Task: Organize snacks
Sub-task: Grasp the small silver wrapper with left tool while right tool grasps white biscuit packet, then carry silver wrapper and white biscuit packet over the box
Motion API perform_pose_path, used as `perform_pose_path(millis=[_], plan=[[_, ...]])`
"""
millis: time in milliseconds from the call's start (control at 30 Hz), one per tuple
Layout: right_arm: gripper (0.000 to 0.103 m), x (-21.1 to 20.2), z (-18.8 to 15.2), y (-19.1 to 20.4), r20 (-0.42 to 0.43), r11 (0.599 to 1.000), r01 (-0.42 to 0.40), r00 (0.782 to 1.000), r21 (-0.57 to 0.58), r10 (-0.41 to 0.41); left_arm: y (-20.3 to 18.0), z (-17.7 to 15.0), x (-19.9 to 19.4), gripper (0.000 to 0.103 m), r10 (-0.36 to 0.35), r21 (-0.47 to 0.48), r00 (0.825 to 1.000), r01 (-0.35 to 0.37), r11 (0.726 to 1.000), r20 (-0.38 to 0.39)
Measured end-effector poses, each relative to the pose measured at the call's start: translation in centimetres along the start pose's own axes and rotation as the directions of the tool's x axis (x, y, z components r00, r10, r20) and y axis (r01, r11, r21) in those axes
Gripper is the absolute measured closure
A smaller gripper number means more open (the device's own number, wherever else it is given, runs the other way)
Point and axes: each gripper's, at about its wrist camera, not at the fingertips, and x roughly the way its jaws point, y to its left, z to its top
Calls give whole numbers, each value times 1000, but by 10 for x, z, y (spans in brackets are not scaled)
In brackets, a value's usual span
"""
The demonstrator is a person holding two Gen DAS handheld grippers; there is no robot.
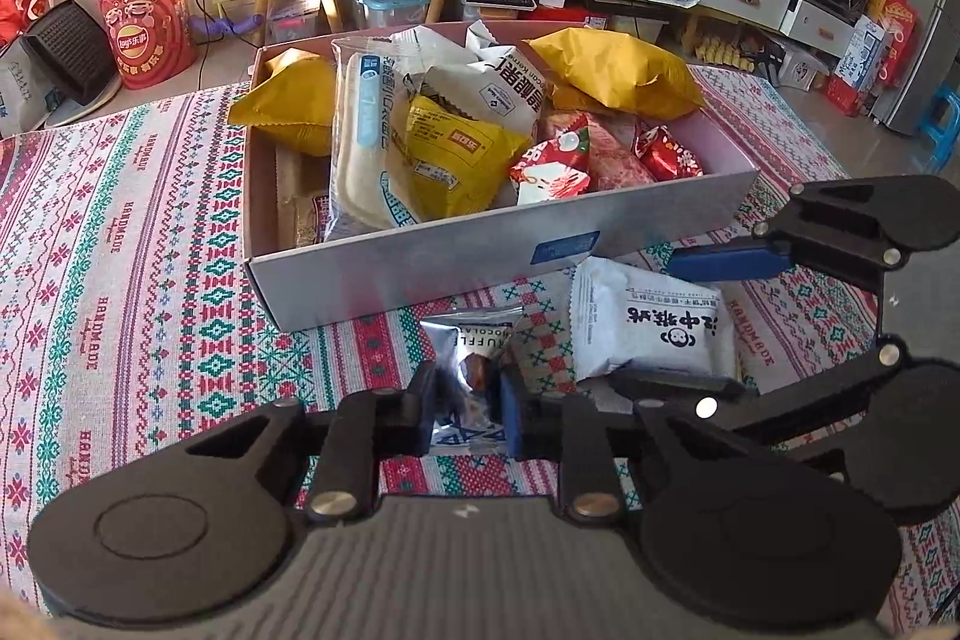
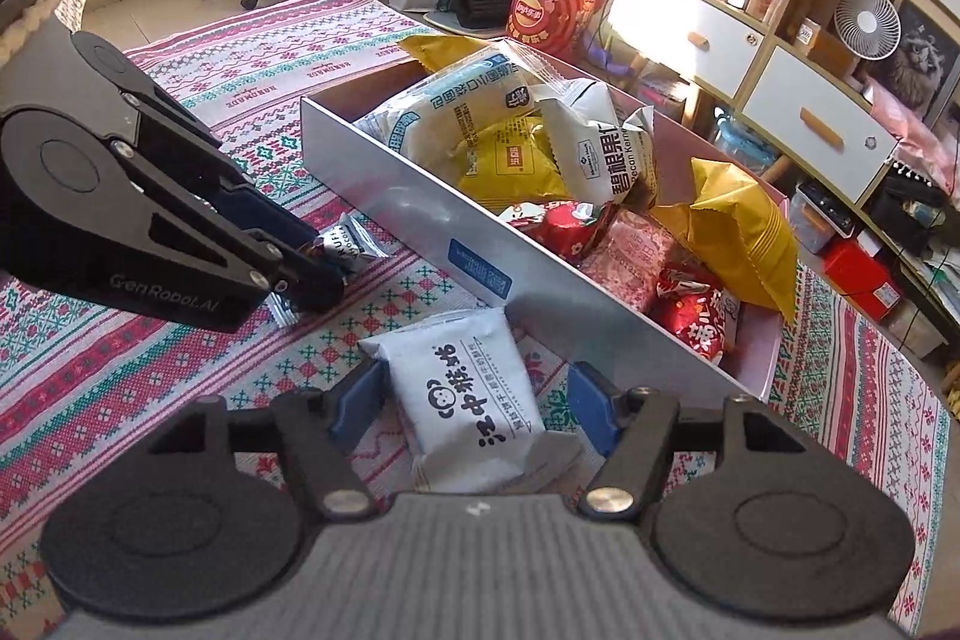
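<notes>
Two hand-held grippers work over a worktop (image 1: 120, 232) spread with a patterned woven cloth, where the last loose snacks lie just in front of a shallow cardboard box (image 1: 480, 256) already heaped with packets. The left gripper (image 1: 465, 403) has its fingers drawn almost fully together on a small silver truffle packet (image 1: 471, 340), pinching the foil across its middle; the packet rests on the cloth, a little apart from the box's near wall. Beside it, the right gripper (image 2: 474, 403) straddles a white biscuit packet (image 2: 465, 394) lying flat on the cloth close to the box, its blue fingers (image 2: 354, 400) part open on either side; whether either pad touches the wrapper cannot be told from here.

Both packets look light and air-filled. The foil appears slick and crinkly and likely to slide or crumple under pressure, while the contents of the white pack may well crack if squeezed hard. A hold across the narrow width, near the middle or on a crimped end seal, seems safest.

Much stays unseen: the gripper bodies cover the near ends of both packets, the box floor is buried under yellow bags (image 1: 618, 73), white pouches and red wrappers (image 2: 570, 226), and the printing on the truffle packet is only partly legible.
</notes>
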Motion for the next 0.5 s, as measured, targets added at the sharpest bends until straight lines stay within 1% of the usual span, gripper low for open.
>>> perform_pose_path(millis=[33,133,300,500], plan=[[59,-1,1,2,-6,1000,-2,1000,7,2,-1,0,0,77,2,0,1000,-2,1000,0],[61,-4,0,8,-5,1000,19,1000,-5,-19,-2,1,-1,77,8,-1,1000,-8,1000,-3],[61,-11,-4,7,-10,999,16,1000,27,-16,2,-1,-6,77,5,-20,1000,-6,1000,-15],[61,-20,-6,-1,-2,996,17,1000,90,-17,4,-2,-14,77,-8,-35,1000,8,999,-2]])
